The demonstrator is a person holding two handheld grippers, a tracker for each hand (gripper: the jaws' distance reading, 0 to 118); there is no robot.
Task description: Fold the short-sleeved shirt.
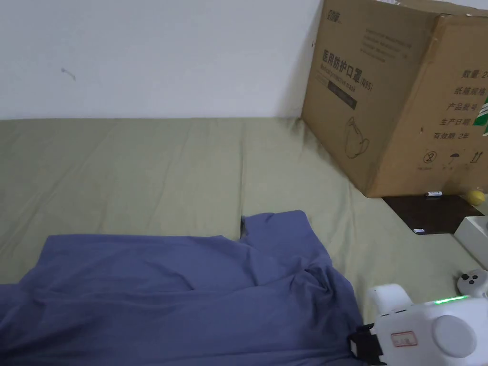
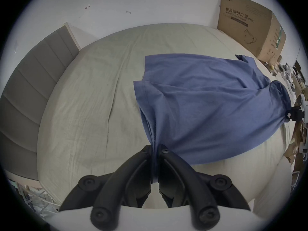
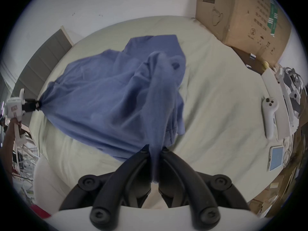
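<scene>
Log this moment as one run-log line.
left gripper shut on shirt | right gripper shut on shirt | shirt partly lifted off bed

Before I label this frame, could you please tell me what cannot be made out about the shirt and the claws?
- Head view: the shirt is cut off by the left and bottom edges.
- Head view: the right claw has its tips buried in the cloth.
- Right gripper view: the raised fold near the right claw is motion-blurred.
- Left gripper view: the cloth pinched in the left claw bunches, so which hem or edge it is stays unclear.

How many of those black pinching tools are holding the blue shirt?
2. The left tool pinches one end of the shirt; the right tool pinches the opposite end, over the bed.
</scene>
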